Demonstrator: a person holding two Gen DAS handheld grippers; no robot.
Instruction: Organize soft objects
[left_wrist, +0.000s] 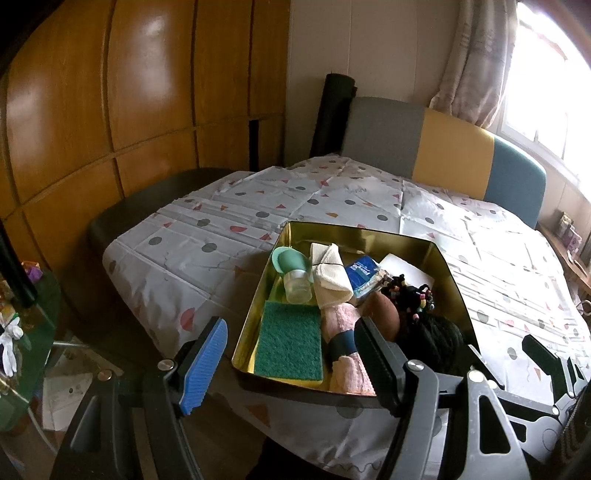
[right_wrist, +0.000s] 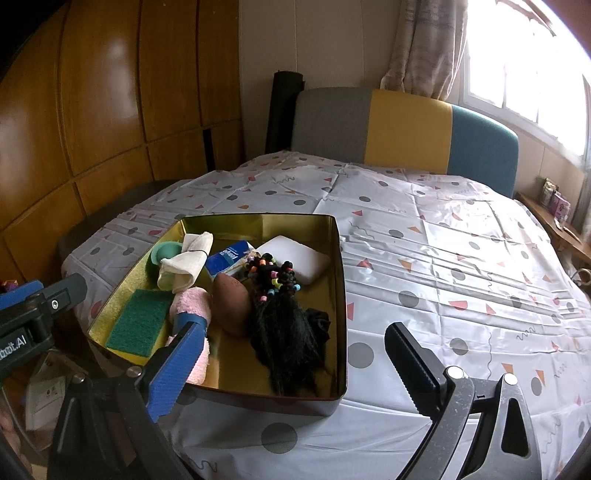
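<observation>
Patterned tablecloth (right_wrist: 443, 258); gold tin (right_wrist: 341, 295) holds sponge (right_wrist: 138, 323), pink towel (right_wrist: 192, 302)

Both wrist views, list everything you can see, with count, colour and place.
tin: one, gold inside, near table edge
scouring sponge: one, green on yellow, tin's near left
pink towel roll: one, blue band, beside sponge
cream cloth: one, tied, tin's middle
bottle: one, clear, teal cap, tin's far left
brown sponge: one, egg-shaped, tin's centre
beaded braids: one bundle, black, tin's right
tissue pack: one, blue, tin's back
white block: one, far right corner
tablecloth: one, white, patterned
chair: one, grey-yellow-blue, behind table
left gripper: open, over tin
right gripper: open, over tin
</observation>
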